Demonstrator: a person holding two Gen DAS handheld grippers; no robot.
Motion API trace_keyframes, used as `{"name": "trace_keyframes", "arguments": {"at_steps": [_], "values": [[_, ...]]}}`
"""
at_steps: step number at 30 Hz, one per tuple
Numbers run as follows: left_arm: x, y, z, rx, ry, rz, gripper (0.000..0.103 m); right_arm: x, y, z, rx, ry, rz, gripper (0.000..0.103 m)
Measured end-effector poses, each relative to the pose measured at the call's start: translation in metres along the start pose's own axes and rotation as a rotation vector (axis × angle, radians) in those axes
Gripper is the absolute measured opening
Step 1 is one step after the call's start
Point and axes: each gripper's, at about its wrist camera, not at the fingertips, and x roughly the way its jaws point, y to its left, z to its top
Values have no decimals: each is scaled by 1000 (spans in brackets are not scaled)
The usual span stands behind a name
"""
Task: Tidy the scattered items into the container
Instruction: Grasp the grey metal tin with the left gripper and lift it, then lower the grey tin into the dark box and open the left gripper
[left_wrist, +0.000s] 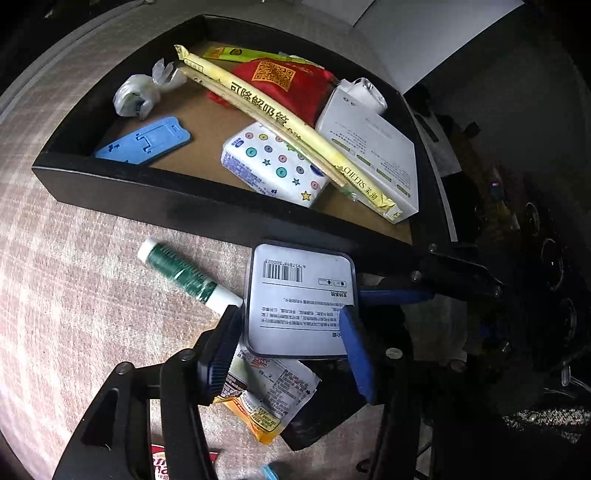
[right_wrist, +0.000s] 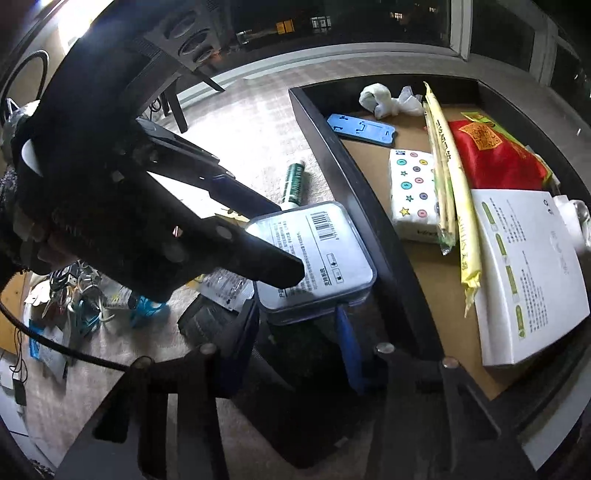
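My left gripper (left_wrist: 291, 332) is shut on a clear plastic case with a white barcode label (left_wrist: 301, 299), held just above the carpet in front of the black tray (left_wrist: 147, 192). My right gripper (right_wrist: 297, 317) also has its fingers on both sides of the same case (right_wrist: 314, 254), at its near end. The other gripper (right_wrist: 207, 229) reaches in from the left in the right wrist view. The tray (right_wrist: 332, 147) holds a blue phone stand (left_wrist: 144, 142), a tissue pack (left_wrist: 273, 166), a straw packet (left_wrist: 280, 118), a red pouch (left_wrist: 288, 85) and a white box (left_wrist: 373, 147).
A green and white tube (left_wrist: 181, 275) lies on the carpet beside the case. A yellow and white sachet (left_wrist: 266, 398) lies under the left gripper. Keys and small packets (right_wrist: 74, 295) lie at the left in the right wrist view. A chair leg (right_wrist: 177, 107) stands behind.
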Motion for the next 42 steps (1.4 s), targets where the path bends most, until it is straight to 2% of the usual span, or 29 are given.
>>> {"name": "trace_keyframes", "arguments": {"at_steps": [6,14,22,33,42], "values": [[-8,-6,-10,-1,-12,20,52,0,4,0,6,-5,15,35],[-32,-12,-21,-40,-68,30,52,-6,12,8,-21,-29,32,35],[-43,-15,-24,-31,-79,67,52,-13,16,13,-35,-54,40,35],[-65,-25,-15,-21,-118,96,52,-31,13,26,-36,-111,54,35],[-85,-38,13,-9,-180,113,52,-55,-3,44,-26,-176,33,35]]}}
